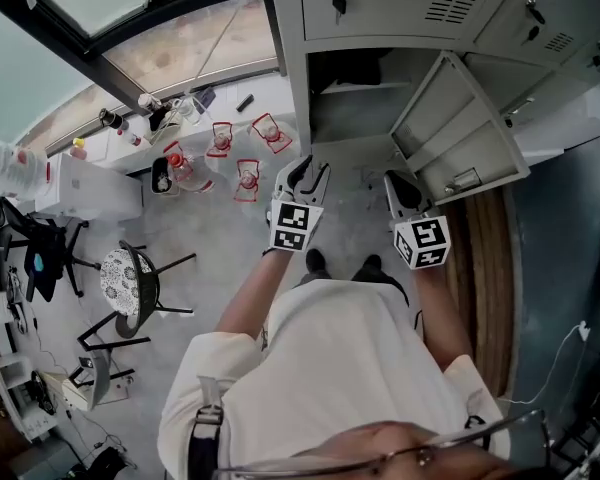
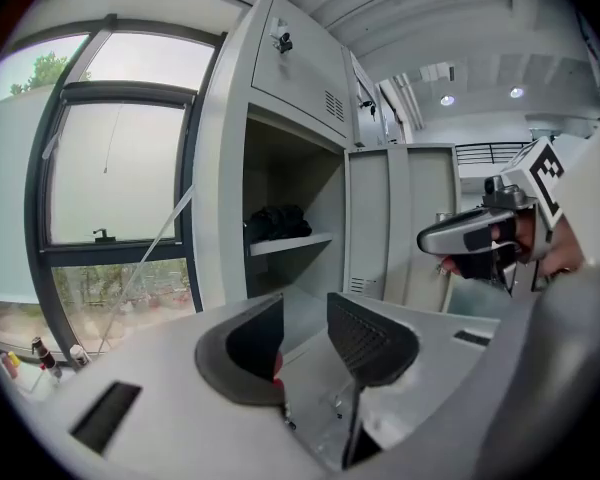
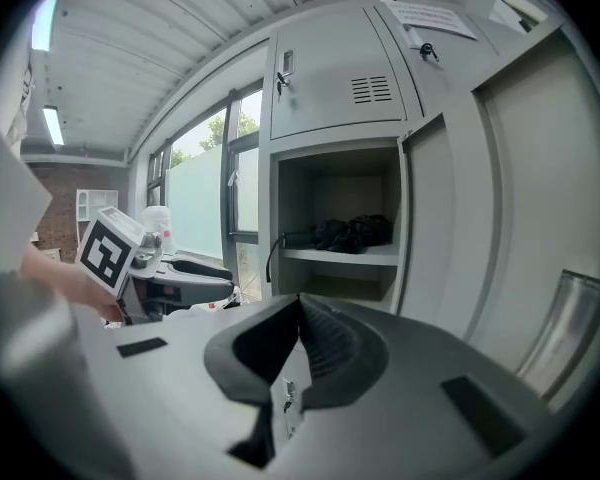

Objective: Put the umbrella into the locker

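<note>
A black folded umbrella [image 2: 277,221] lies on the shelf inside the open grey locker [image 2: 290,158]; the right gripper view shows the umbrella [image 3: 352,233] with its strap hanging off the shelf's left end. My left gripper [image 2: 305,313] is held in front of the locker, apart from it, its jaws a little apart with nothing between them. My right gripper [image 3: 300,303] is beside it, its jaws closed tip to tip and empty. In the head view, the left gripper [image 1: 302,173] and right gripper [image 1: 405,190] both point at the locker opening [image 1: 355,98].
The locker door [image 1: 460,138] hangs open to the right. Closed lockers sit above and to the right. On the floor to the left are small red stands [image 1: 245,178], a black-framed stool [image 1: 130,283], a white cabinet [image 1: 85,188] and a window [image 2: 110,168].
</note>
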Action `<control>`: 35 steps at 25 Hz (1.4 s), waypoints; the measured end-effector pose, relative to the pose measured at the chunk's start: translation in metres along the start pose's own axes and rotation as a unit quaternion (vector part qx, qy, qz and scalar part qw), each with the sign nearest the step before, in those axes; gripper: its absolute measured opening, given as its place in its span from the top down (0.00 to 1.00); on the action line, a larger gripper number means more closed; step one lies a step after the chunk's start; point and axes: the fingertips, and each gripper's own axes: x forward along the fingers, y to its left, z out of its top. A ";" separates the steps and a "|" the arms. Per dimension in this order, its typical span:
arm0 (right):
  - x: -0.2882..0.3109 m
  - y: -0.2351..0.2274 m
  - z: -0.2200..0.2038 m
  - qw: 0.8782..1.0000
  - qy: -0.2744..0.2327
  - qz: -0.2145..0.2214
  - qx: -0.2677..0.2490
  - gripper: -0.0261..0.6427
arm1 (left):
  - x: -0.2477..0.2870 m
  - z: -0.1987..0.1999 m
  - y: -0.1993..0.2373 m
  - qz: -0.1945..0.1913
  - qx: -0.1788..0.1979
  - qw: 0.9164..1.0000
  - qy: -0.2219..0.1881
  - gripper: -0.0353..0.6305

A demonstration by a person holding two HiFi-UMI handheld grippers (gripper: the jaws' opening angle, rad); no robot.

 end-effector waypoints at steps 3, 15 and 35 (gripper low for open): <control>-0.007 -0.001 -0.003 1.000 0.000 -0.010 0.005 0.95 | -0.009 -0.006 -0.003 -0.008 -0.007 1.000 -0.002 0.78; -0.045 0.009 -0.008 0.999 -0.016 0.033 0.013 0.95 | -0.056 0.013 -0.045 0.017 -0.057 0.998 -0.030 0.94; -0.145 0.013 -0.037 0.993 -0.044 0.103 0.041 0.95 | -0.149 0.009 -0.145 0.040 -0.107 0.992 -0.045 0.94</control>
